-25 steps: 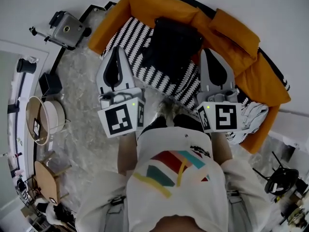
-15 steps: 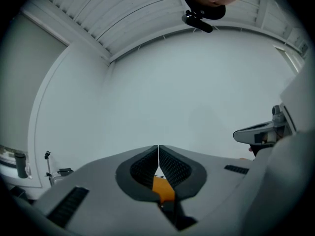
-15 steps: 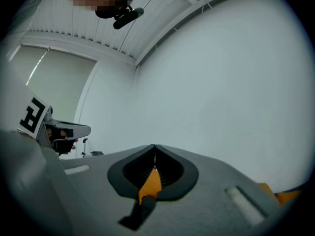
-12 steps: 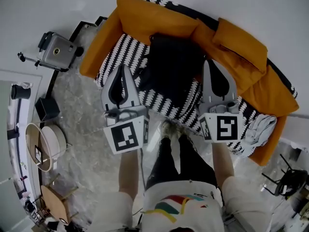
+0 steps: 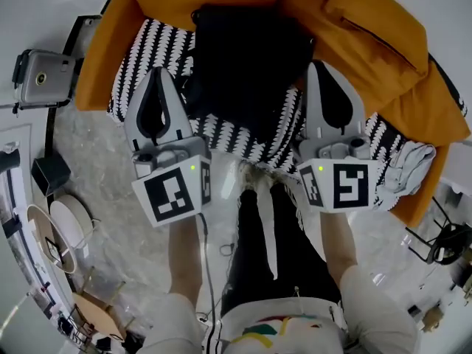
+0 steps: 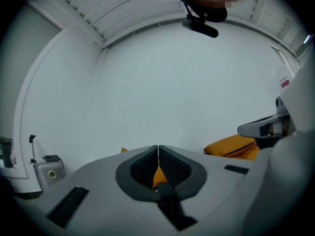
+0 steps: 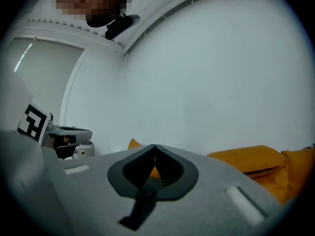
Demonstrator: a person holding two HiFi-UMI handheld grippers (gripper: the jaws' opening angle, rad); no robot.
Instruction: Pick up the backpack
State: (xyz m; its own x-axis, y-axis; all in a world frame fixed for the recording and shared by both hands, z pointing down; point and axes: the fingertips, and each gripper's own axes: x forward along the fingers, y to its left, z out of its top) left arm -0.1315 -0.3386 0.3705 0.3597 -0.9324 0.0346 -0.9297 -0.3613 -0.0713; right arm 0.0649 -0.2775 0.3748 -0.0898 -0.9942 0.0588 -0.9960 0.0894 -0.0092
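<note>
Left gripper (image 5: 156,72) and right gripper (image 5: 323,65): jaws closed, empty. We judge the backpack (image 5: 247,57), top centre, soft and floppy; grip a strap.

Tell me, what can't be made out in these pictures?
- Backpack, head view: it is all black, so straps and handle do not show; the right gripper covers its right edge.
- Backpack, both gripper views: out of sight below the bodies of the left gripper and the right gripper.
- Sofa: its back is cut off by the head view's top edge.
- Pale cloth: too crumpled to identify.
</note>
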